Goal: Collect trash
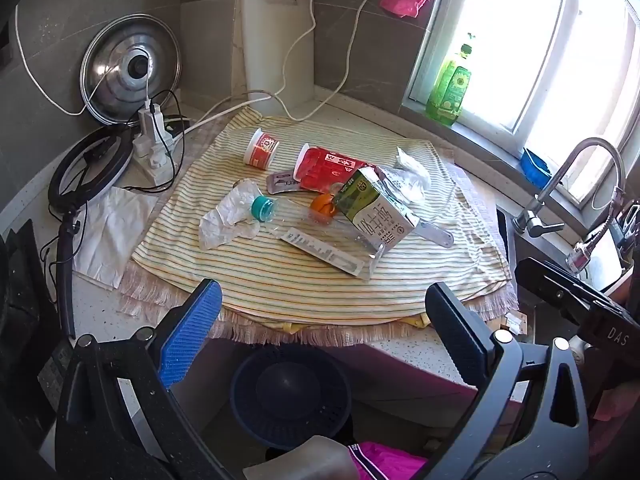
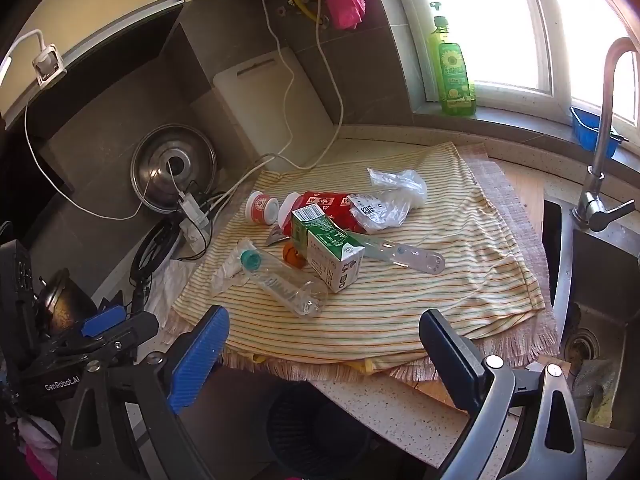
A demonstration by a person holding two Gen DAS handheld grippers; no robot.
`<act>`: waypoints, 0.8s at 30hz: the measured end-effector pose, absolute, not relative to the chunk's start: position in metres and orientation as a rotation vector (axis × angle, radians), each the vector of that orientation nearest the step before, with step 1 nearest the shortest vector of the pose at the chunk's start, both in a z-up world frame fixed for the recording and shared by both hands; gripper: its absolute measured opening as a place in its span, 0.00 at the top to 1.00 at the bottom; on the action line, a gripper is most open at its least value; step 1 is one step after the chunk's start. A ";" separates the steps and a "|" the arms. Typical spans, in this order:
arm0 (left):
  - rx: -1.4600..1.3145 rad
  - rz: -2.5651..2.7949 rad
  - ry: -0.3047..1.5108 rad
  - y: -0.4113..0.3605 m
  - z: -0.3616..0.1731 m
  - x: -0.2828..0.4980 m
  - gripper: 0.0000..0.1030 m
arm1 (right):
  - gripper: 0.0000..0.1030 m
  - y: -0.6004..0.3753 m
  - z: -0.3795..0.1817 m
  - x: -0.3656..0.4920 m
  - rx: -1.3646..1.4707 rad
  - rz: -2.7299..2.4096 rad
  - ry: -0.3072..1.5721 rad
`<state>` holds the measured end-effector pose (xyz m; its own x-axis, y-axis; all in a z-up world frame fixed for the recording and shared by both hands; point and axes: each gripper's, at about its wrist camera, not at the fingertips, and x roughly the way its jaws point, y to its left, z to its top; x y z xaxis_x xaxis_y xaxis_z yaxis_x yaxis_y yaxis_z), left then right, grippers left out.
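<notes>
On striped cloth [image 1: 320, 280] — milk carton [image 1: 376, 212], bottle [image 2: 280, 284]; both hand-held grippers [image 1: 324, 320] [image 2: 324, 344] spread, empty.

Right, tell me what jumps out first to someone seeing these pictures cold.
The heap of trash in the middle of the striped cloth catches the eye: a green milk carton lying on its side, a red packet behind it and a clear plastic bottle with a teal cap in front. Next comes the bright window at the right, with a green dish soap bottle on its sill. Below the counter edge sits a dark blue basket.
</notes>
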<state>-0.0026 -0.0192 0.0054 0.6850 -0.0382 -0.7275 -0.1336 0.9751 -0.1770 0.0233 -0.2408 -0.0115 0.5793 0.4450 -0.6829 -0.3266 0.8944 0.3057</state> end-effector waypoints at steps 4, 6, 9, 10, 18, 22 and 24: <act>-0.235 0.054 0.812 -0.017 0.007 -0.003 0.00 | 0.06 -0.239 -0.011 0.024 0.147 0.463 0.839; -0.239 0.054 0.810 -0.017 0.008 -0.003 0.00 | 0.06 -0.238 -0.010 0.023 0.143 0.464 0.837; -0.240 0.052 0.811 -0.017 0.009 -0.002 0.00 | 0.06 -0.238 -0.009 0.022 0.143 0.469 0.834; -0.243 0.052 0.811 -0.017 0.010 -0.002 0.00 | 0.06 -0.238 -0.009 0.022 0.143 0.469 0.834; -0.244 0.051 0.810 -0.017 0.009 -0.002 0.00 | 0.06 -0.239 -0.010 0.023 0.151 0.475 0.836; -0.244 0.052 0.809 -0.018 0.010 -0.001 0.00 | 0.06 -0.237 -0.010 0.024 0.156 0.479 0.840; -0.246 0.053 0.810 -0.018 0.011 -0.001 0.00 | 0.06 -0.237 -0.011 0.024 0.160 0.482 0.842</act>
